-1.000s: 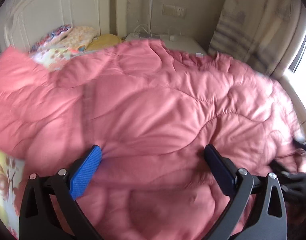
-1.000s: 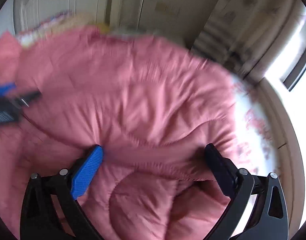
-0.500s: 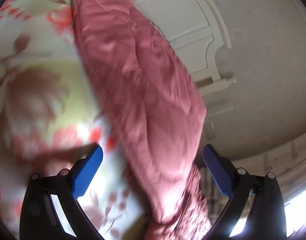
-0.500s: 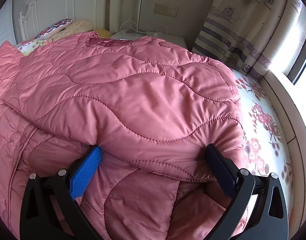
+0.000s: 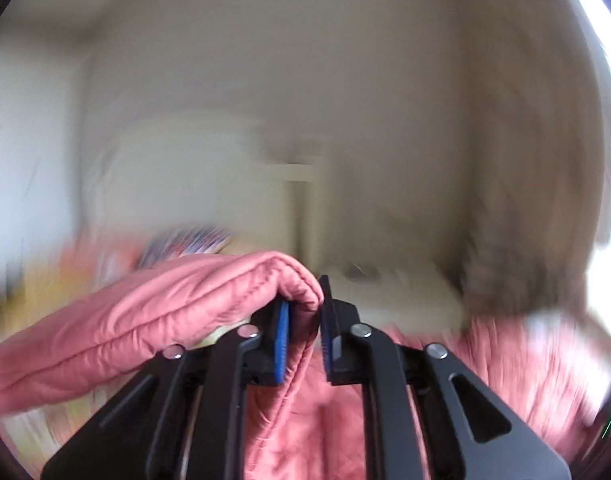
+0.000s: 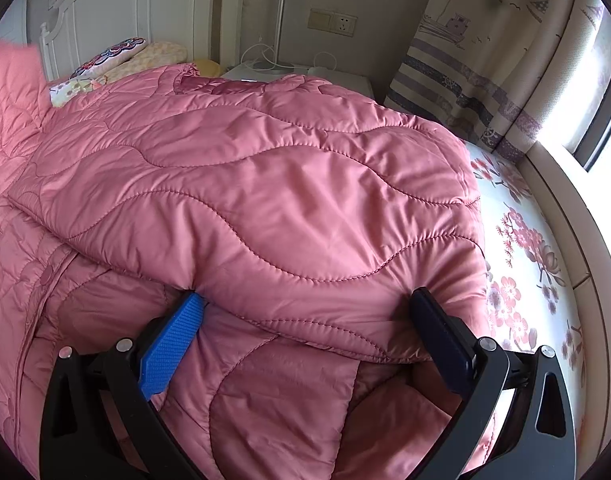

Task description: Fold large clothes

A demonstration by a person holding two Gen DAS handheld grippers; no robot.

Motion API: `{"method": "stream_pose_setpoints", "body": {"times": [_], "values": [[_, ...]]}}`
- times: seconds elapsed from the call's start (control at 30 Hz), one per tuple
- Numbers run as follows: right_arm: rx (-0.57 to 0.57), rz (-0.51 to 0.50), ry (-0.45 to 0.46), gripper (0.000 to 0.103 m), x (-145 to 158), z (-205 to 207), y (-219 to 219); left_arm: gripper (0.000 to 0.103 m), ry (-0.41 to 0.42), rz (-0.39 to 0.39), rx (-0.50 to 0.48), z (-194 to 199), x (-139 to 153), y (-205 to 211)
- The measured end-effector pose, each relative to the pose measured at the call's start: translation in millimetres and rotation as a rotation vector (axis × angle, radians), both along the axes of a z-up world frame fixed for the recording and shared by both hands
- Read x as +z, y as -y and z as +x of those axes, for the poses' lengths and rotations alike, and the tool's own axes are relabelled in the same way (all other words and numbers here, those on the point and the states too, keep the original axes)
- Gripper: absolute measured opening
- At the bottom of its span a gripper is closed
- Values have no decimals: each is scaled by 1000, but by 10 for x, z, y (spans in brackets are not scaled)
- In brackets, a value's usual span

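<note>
The large garment is a pink quilted coat (image 6: 265,180) lying on the bed, one half folded over the other. My right gripper (image 6: 307,300) stands open just above the near edge of the folded layer. Its blue pad (image 6: 173,344) and dark pad (image 6: 441,340) sit wide apart against the padding without pinching it. In the blurred left wrist view, my left gripper (image 5: 303,308) is shut on a rolled edge of the coat (image 5: 145,320). That edge is raised off the bed, and fabric trails away to the left and hangs down below the pads.
A floral bed sheet (image 6: 521,248) shows to the right of the coat, bounded by a padded ledge under the window. Behind are the white headboard (image 6: 125,8), patterned pillows (image 6: 113,56), a white nightstand (image 6: 337,76) with cables and a striped curtain (image 6: 485,60).
The left gripper went from wide open beside the coat to shut on its edge and swung upward; its view is now blurred. The right gripper has stayed open in place.
</note>
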State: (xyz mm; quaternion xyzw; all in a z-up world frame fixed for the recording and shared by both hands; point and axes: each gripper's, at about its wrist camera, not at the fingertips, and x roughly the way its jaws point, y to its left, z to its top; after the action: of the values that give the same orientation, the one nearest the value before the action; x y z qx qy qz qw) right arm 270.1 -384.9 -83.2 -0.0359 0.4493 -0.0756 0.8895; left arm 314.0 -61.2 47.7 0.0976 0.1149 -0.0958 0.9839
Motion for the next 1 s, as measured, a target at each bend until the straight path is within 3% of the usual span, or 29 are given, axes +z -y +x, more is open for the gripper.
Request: {"method": "stream_pose_setpoints", "body": {"times": [0.07,0.13,0.2,0.27,0.3,0.33,0.47,0.67,0.73,0.87,0.97,1.0], "values": [[0,0,0,99,0,-1,0,20,-22,302,-115,-136,-478,775],[0,0,0,99,0,-3,0,21,-69,579,-170,-194,-1080,1280],[1,0,0,99,0,-5,1,22,-154,689,-197,-218,-1516,1456],[3,2,1,99,0,-5,1,23,-198,693,-190,-177,-1699,1442],[7,4,0,99,-1,-3,-6,26,-209,662,-191,-167,-1644,1411],[7,0,0,99,-1,0,-15,38,-225,634,-194,-146,-1588,1384],[7,6,-1,99,-3,12,-16,39,-265,569,-265,-65,-1510,1189],[6,5,0,99,-4,14,-31,22,-214,555,-291,-248,-1413,981],[6,5,-1,99,-3,14,-30,22,-249,576,-323,-269,-1469,971],[9,18,4,99,5,10,-14,23,-238,603,-310,-365,-1575,944],[18,108,26,99,87,-43,77,23,-195,663,-286,-413,-1648,1023],[15,185,58,99,170,-95,144,23,-175,689,-275,-444,-1675,1052]]}}
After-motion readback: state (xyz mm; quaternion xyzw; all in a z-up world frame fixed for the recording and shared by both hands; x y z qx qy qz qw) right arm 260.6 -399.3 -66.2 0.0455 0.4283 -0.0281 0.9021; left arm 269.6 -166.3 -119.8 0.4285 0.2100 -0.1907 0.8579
